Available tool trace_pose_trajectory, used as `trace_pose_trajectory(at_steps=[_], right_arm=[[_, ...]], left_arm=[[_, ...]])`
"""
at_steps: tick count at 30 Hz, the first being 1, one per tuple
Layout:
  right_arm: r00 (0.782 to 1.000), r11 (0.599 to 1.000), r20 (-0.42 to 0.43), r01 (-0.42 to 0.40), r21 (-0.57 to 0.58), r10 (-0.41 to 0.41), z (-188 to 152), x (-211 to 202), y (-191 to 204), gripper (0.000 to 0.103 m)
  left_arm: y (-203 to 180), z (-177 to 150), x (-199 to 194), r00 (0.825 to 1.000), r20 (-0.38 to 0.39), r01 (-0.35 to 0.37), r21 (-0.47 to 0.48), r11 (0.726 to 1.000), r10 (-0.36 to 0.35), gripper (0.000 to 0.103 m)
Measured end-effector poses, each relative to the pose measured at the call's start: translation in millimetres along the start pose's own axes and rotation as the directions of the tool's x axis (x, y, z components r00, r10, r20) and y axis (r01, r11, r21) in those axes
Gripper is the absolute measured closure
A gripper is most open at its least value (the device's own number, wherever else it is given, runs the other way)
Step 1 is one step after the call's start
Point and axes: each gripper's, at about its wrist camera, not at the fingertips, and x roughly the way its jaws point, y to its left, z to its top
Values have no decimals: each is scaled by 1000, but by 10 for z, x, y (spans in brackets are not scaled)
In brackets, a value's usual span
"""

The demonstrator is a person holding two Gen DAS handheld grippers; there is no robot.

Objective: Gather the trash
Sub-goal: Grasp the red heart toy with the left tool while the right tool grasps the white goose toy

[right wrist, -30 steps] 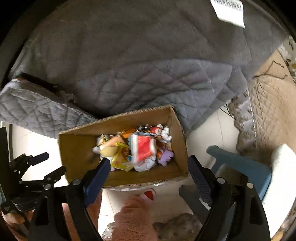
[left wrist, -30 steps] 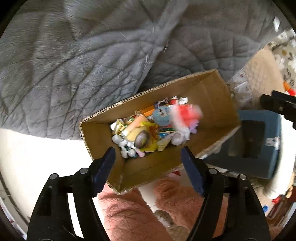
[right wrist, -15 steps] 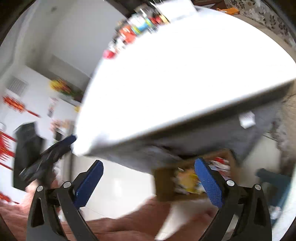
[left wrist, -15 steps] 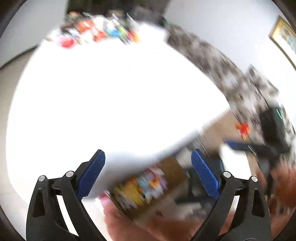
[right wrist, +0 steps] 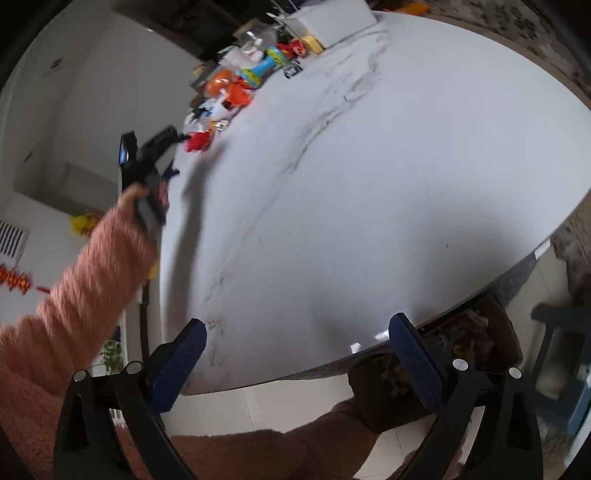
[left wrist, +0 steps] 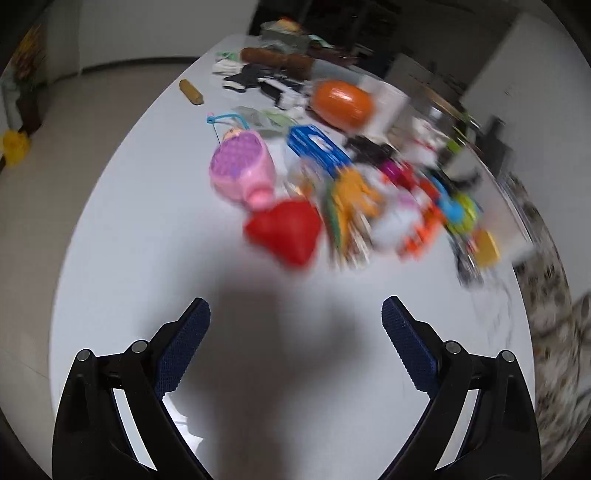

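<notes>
My left gripper [left wrist: 295, 317] is open and empty above the white table [left wrist: 147, 229]. Ahead of it lies a blurred heap of trash and toys: a red crumpled piece [left wrist: 284, 230] nearest, a pink-purple toy [left wrist: 240, 168], a blue plastic piece [left wrist: 317, 147], an orange ball [left wrist: 341, 101]. My right gripper [right wrist: 295, 343] is open and empty over the table's near edge. In the right wrist view the left gripper [right wrist: 147, 162] is held near the red piece [right wrist: 197, 142]. The cardboard box [right wrist: 472, 347] with collected trash stands on the floor under the table edge.
A brown cylinder [left wrist: 191, 92] and dark clutter [left wrist: 273, 61] lie at the table's far end. A white box [right wrist: 332, 22] stands at the far edge. A blue stool [right wrist: 565, 369] stands on the floor at the right beside the box.
Both grippers have swung up from over the cardboard box on the floor to above the table. The left one now faces the heap of trash.
</notes>
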Motion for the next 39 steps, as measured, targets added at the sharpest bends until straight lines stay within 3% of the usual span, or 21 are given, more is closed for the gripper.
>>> trace_pose_trajectory(at_steps=[5,6,7,8,12,15,20,23,25,28,33,38,39], right_arm=[[999,997,-9,46,55,-45,3,82,15,6],[999,997,-10,49,63,-48,0,81,20,6],[998,996,-14,55,71,-54,6,103,28,6],[998,995,-18,59,74,-58,17,118,47,6],[998,997,-18,69,46,-68,139,145,173,6],[999,999,12,50,-5,-50,425,194,318,6],[998,989,51,42,-143,-35,1267,548,734,6],[998,983,63,-1,-184,13,1937,943,1067,6],[995,988,58,-67,-143,76,2423,1303,1270,6],[992,991,42,-122,55,120,3086,1929,1379,6],[998,971,63,-23,239,8,3658,2584,1492,6],[986,958,14,161,237,-169,3847,2907,1617,6],[983,958,24,174,226,-184,3848,2905,1618,13]], left_arm=[[-25,308,399,999,-30,-31,-32,999,30,13],[-27,331,472,998,-46,-46,-28,999,45,18],[-27,344,534,997,-57,-49,-27,998,47,41],[-48,358,518,997,-37,-63,-4,998,63,46],[-10,315,468,998,-67,-12,25,1000,14,46],[45,101,232,995,-70,73,64,995,-69,46],[136,-593,-511,986,-81,159,199,967,-145,46],[198,-998,-794,978,-115,195,234,953,-172,46],[217,-1293,-961,974,-141,209,263,942,-177,46],[248,-1621,-1127,959,-194,252,259,933,-205,46],[418,-1879,-1351,953,-206,263,200,944,-222,47],[550,-1922,-1453,964,-178,225,171,959,-195,47],[564,-1928,-1454,966,-177,218,170,961,-188,47]])
